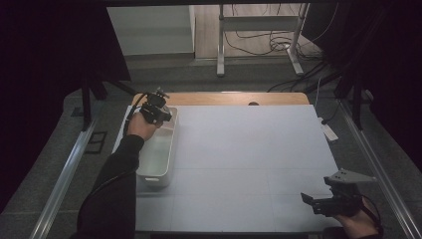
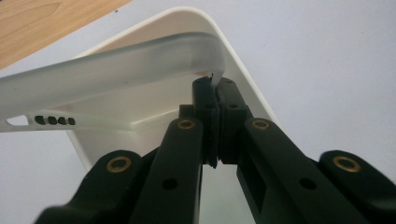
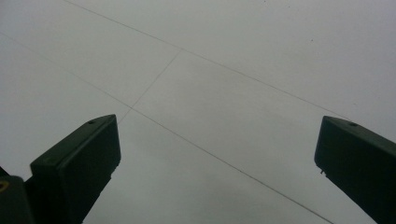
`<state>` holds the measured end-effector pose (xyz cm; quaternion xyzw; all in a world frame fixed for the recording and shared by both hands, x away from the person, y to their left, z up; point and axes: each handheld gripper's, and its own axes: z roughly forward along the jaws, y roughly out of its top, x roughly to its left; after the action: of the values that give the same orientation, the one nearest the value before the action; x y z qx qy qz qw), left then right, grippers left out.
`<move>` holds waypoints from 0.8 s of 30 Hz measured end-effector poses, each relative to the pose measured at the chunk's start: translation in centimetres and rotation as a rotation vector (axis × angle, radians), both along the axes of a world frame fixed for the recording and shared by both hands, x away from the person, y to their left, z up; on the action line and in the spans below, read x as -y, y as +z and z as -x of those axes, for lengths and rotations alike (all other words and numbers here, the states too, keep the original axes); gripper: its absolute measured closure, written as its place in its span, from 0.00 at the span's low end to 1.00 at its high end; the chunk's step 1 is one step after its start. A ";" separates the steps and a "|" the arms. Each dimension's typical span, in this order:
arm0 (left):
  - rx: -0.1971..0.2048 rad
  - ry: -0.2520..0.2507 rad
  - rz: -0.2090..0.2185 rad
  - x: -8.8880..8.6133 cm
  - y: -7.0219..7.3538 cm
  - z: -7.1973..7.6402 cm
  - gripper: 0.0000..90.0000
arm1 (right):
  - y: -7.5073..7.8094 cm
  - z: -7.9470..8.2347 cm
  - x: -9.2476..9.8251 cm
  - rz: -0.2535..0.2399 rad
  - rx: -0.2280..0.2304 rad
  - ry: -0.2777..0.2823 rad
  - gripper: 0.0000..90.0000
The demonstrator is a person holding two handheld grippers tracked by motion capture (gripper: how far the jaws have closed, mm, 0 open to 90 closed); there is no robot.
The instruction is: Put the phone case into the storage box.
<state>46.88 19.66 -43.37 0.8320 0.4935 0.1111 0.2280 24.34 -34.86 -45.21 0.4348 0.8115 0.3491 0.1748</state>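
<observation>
A white plastic bin (image 1: 158,149) lies along the left edge of the grey table mat (image 1: 249,159), long and shallow, with a translucent frosted handle (image 2: 116,65) arching over its far end. The left gripper (image 1: 158,113) is at that far end, its jaws pinched tight on the handle's thin edge where it meets the rim (image 2: 233,51). The bin looks light and stiff, its smooth walls probably slippery; a pinch on that thin edge may let it swing or slip, so a hold nearer the middle of the handle seems safer. The right gripper (image 1: 318,203) hovers over the mat's near right corner, jaws spread wide and empty.
</observation>
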 end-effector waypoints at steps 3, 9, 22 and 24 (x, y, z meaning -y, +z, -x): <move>0.004 0.000 0.002 0.1 -0.1 -0.1 0.98 | 0.0 0.0 0.0 0.002 0.000 0.002 0.01; 0.007 -0.008 0.003 0.5 -0.4 -0.4 0.98 | 0.0 0.0 0.0 0.004 0.000 0.005 0.01; 0.069 0.014 0.048 0.5 -0.8 -0.6 0.89 | -0.1 0.0 -0.1 0.011 -0.002 0.011 0.01; 0.072 0.011 0.052 0.5 -0.8 -0.6 0.88 | 0.0 0.0 -0.1 0.012 -0.003 0.011 0.01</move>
<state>47.49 19.19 -44.17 0.8184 0.4923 0.1296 0.2665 24.36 -34.75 -45.26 0.4296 0.8163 0.3444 0.1742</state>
